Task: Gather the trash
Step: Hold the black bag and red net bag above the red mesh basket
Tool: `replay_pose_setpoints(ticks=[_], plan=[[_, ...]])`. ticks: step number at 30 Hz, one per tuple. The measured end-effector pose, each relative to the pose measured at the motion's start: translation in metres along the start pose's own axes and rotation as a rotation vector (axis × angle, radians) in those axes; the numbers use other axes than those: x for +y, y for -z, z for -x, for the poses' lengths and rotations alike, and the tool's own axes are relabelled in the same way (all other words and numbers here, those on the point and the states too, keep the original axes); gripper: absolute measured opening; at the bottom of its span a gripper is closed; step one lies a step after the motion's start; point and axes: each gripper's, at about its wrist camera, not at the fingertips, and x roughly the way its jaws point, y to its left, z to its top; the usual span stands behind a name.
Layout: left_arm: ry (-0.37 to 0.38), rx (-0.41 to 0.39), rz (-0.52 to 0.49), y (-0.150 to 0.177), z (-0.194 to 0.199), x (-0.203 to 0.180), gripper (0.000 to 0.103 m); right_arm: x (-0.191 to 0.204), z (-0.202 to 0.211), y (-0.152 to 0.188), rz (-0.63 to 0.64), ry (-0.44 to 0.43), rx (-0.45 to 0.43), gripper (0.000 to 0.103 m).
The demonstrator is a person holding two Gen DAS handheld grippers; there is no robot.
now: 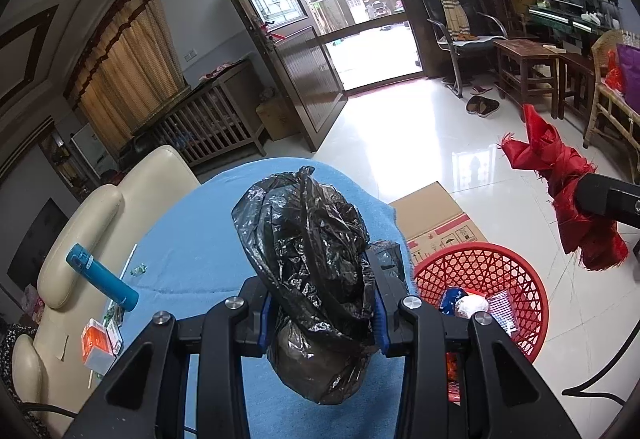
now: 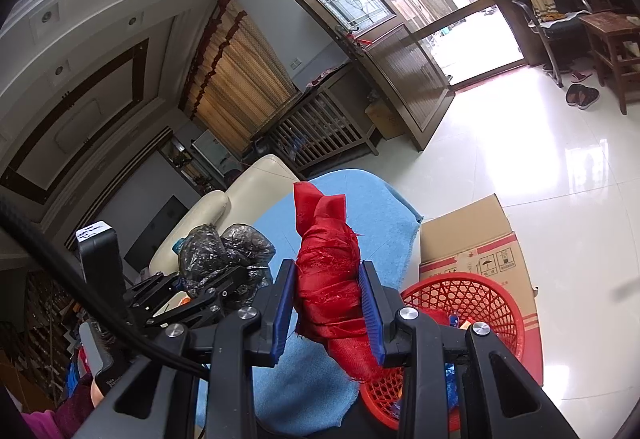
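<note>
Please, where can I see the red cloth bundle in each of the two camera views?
Left wrist view: red cloth bundle at the right edge, held above the floor.
Right wrist view: red cloth bundle at centre, clamped in the right gripper.
Shared landmark: the red basket, beside the blue-covered table.

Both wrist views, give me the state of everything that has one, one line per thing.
black plastic bag: crumpled, clamped in left gripper
red cloth: bunched, clamped in right gripper
red basket: upright, trash inside
cardboard box: closed
teal bottle: lying on its side
door: open
</note>
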Motion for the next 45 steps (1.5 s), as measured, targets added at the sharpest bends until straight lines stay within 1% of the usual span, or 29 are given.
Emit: replay_pose_setpoints(ticks=[11, 21, 34, 45], plan=[[0.023, -0.004, -0.007, -0.009, -0.005, -0.010, 0.040, -0.002, 0.006, 0.001, -0.008, 0.011, -0.014, 0.035], [0.028, 0.003, -0.010, -0.006, -0.007, -0.012, 0.040, -0.005, 0.005, 0.000, -0.013, 0.014, -0.007, 0.035], [0.036, 0.006, -0.024, -0.010, -0.013, -0.019, 0.040, -0.013, 0.008, 0.001, -0.040, 0.021, -0.011, 0.035], [0.060, 0.011, -0.038, -0.011, -0.019, -0.027, 0.041, -0.021, 0.008, 0.001, -0.063, 0.032, -0.011, 0.035]])
